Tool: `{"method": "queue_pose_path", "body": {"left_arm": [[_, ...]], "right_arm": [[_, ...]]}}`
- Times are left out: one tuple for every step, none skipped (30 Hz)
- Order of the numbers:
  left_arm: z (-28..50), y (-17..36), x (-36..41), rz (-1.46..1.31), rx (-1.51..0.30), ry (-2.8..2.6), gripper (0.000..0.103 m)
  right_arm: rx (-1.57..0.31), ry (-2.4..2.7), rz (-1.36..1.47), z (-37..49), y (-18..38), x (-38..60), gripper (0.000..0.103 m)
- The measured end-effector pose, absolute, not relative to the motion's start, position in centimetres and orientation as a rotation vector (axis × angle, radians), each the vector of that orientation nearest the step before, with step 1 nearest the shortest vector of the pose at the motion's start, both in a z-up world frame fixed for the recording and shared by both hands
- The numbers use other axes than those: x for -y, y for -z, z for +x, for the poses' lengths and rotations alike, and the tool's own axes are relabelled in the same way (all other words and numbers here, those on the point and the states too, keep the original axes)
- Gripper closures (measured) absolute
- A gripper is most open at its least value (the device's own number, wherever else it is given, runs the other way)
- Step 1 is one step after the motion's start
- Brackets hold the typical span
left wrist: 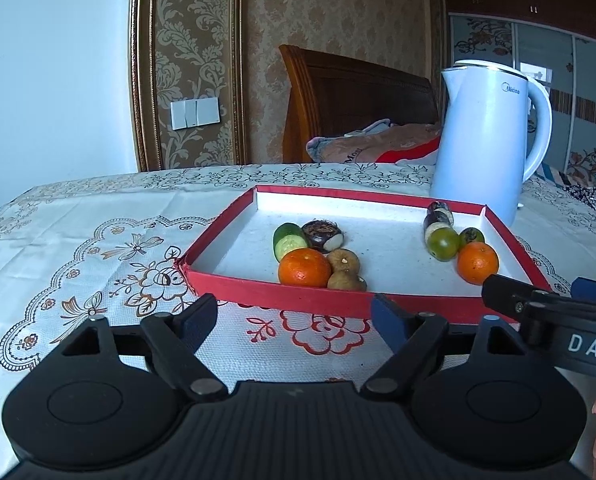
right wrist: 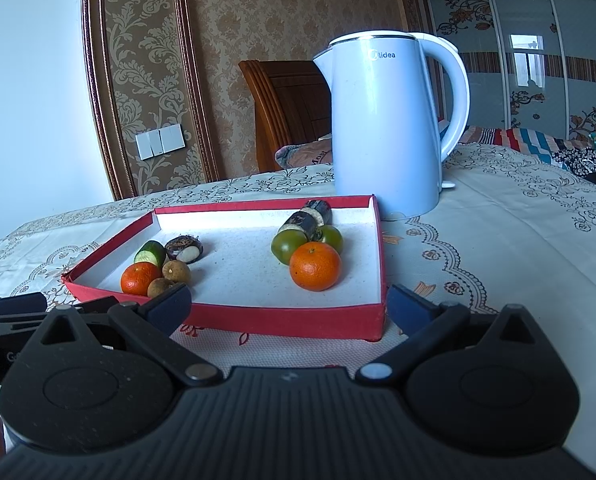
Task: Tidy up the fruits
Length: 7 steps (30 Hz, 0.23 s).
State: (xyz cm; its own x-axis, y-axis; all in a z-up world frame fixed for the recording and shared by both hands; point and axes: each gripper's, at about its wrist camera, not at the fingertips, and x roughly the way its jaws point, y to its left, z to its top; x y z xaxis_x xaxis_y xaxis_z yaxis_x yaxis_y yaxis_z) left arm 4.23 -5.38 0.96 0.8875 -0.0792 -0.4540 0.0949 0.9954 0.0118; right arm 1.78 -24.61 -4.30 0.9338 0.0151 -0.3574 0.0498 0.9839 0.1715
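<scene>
Here my left hand-held gripper (left wrist: 294,314) and right hand-held gripper (right wrist: 290,306) both hang spread wide with nothing between their pads, low in each frame before the red tray (left wrist: 282,294). Centre frame, its fruits sit in two clusters: one mandarin (left wrist: 304,267) left, another mandarin (left wrist: 477,262) right. A white kettle (left wrist: 485,140) stands behind on the surface (left wrist: 78,240).

A home bedroom: wooden headboard (left wrist: 357,96), damask wallpaper (left wrist: 194,60), wardrobe (right wrist: 537,60) (sliding, floral doors).
</scene>
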Motion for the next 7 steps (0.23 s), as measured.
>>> {"method": "queue_pose_path", "body": {"left_arm": [[4.3, -1.0, 5.2, 0.022, -0.47, 0.087, 0.017], [4.3, -1.0, 4.9, 0.01, -0.468, 0.083, 0.017], [4.3, -1.1, 4.7, 0.002, -0.464, 0.078, 0.017], [4.3, -1.2, 4.5, -0.004, -0.459, 0.068, 0.017], [4.3, -1.2, 4.2, -0.009, -0.457, 0.059, 0.017], [4.3, -1.2, 4.0, -0.012, -0.462, 0.055, 0.017], [4.2, -1.2, 3.6, -0.014, -0.472, 0.057, 0.017]], "right_arm": [[-0.365, 0.018, 0.18, 1.8, 4.3, 24.6, 0.0], [-0.365, 0.018, 0.18, 1.8, 4.3, 24.6, 0.0], [-0.365, 0.018, 0.181, 1.8, 4.3, 24.6, 0.0], [-0.362, 0.018, 0.182, 1.7, 4.2, 24.6, 0.0], [-0.36, 0.019, 0.183, 1.7, 4.2, 24.7, 0.0], [-0.36, 0.02, 0.183, 1.7, 4.2, 24.7, 0.0], [-0.362, 0.017, 0.184, 1.7, 4.2, 24.7, 0.0]]}}
